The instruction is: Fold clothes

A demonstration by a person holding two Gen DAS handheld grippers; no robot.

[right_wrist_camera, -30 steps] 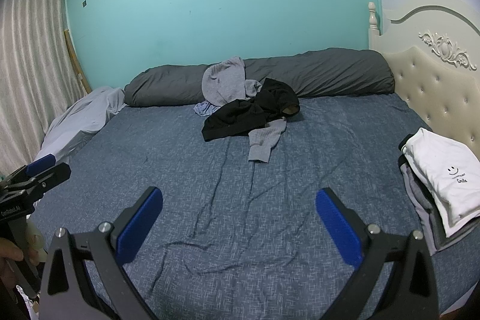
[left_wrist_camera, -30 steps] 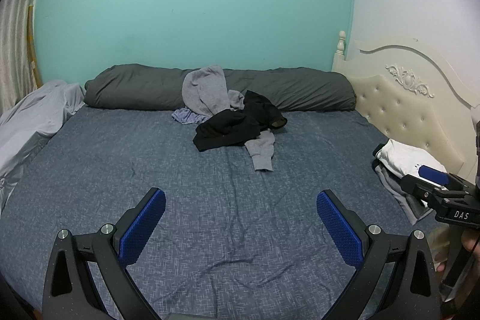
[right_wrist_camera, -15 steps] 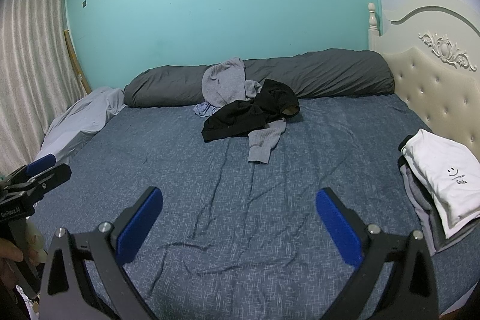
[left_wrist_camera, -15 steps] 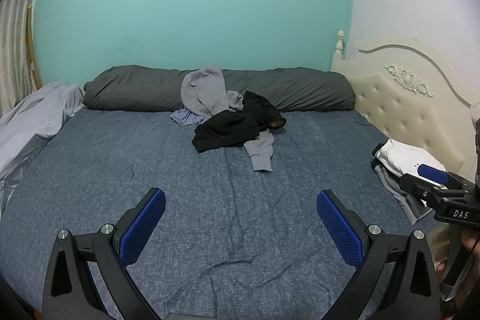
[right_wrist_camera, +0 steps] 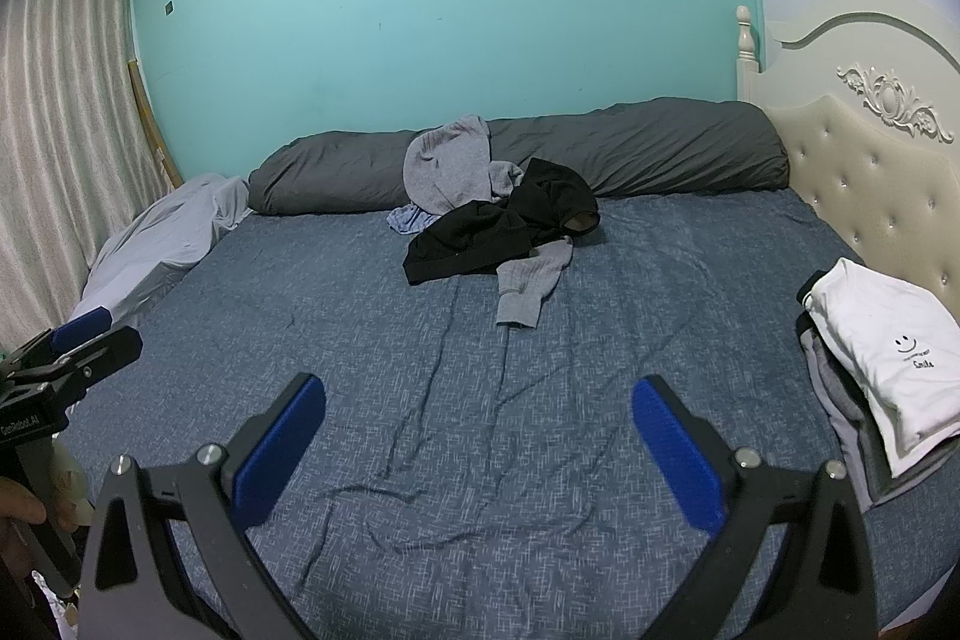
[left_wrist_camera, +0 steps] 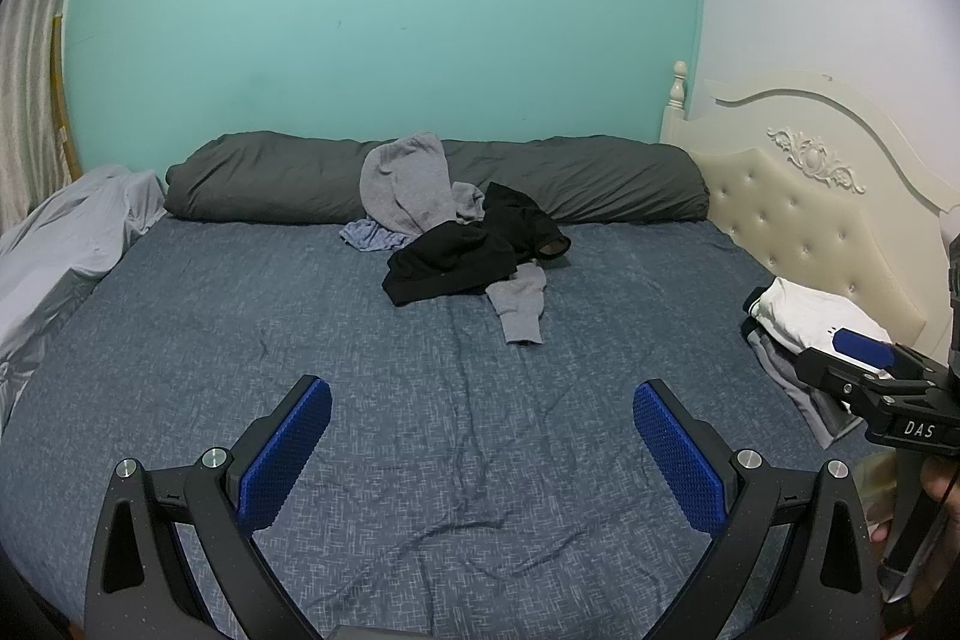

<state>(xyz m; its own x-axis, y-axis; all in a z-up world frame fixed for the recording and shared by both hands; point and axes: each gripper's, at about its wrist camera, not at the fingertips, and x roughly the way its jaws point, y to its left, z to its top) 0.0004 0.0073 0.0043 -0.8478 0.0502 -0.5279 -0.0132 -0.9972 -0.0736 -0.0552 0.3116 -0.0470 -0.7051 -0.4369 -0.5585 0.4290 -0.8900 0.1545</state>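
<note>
The left gripper is held with its jaws spread wide and nothing between the blue pads; only bare sheet is seen through the gap. The right gripper is likewise wide apart and empty. Each tool is caught at the edge of the other's view, the right one at 3 o'clock in the left wrist view, the left one at 9 o'clock in the right wrist view, so both are judged to be poised side by side over the near edge of the bed.

Beyond the grippers a stretch of creased blue sheet lies open. At 12 o'clock, well apart from both tools, the unfolded clothes are heaped: a black garment on top, a grey sweater draped back against the dark bolster, with one grey sleeve trailing towards the near edge. At 3 o'clock, beside the cream headboard, a folded stack topped by a white shirt is set down.

The step in hand is judged to be the fetching of the next garment. It would best be done by pinching a single layer at an edge or shoulder, so that one piece is drawn free of the tangle. The garment should then be spread flat on the open sheet at 6 o'clock before any fold is made.
</note>
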